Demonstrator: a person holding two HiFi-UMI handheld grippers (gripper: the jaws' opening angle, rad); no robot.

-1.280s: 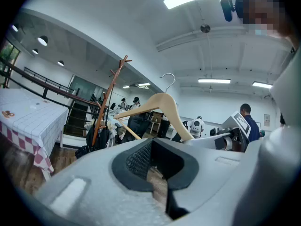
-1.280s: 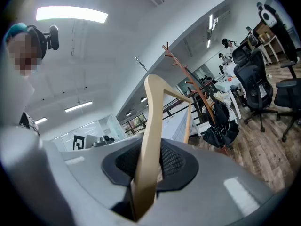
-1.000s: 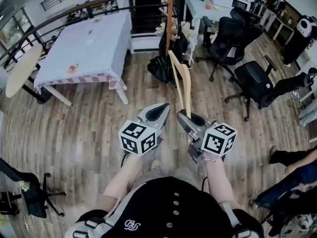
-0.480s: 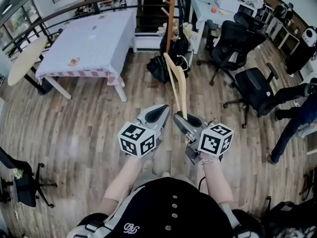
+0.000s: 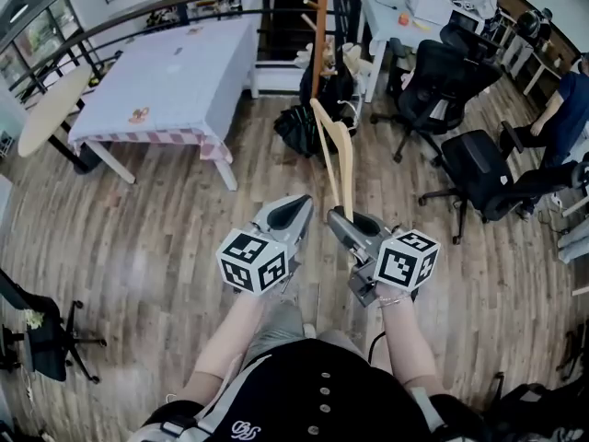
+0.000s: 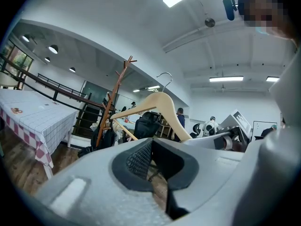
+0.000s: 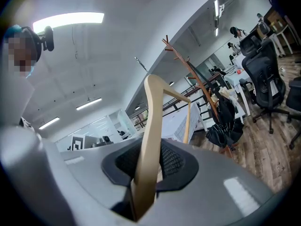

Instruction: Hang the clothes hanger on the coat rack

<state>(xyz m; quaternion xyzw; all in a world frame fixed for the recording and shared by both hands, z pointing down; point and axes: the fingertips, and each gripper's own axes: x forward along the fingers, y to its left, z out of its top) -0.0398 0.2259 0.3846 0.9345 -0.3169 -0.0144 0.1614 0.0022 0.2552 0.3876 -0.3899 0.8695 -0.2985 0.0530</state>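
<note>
The right gripper (image 5: 343, 219) is clamped on one end of the wooden clothes hanger (image 5: 337, 155), which it holds upright in the air, well apart from the coat rack (image 5: 319, 26) ahead. The left gripper (image 5: 293, 210), just beside it, holds nothing, and its jaws stand slightly apart.

No word, number or brand legible anywhere. On the black top (image 5: 322, 389), a white curly emblem (image 5: 242, 423), too small to spell out. On the marker cube (image 5: 253, 260) of the left gripper (image 5: 293, 212) and that of the right gripper (image 5: 346, 221), only black-and-white square code patterns, no letters or digits. Another such square marker (image 7: 76, 144) on a far wall, blurred.
</note>
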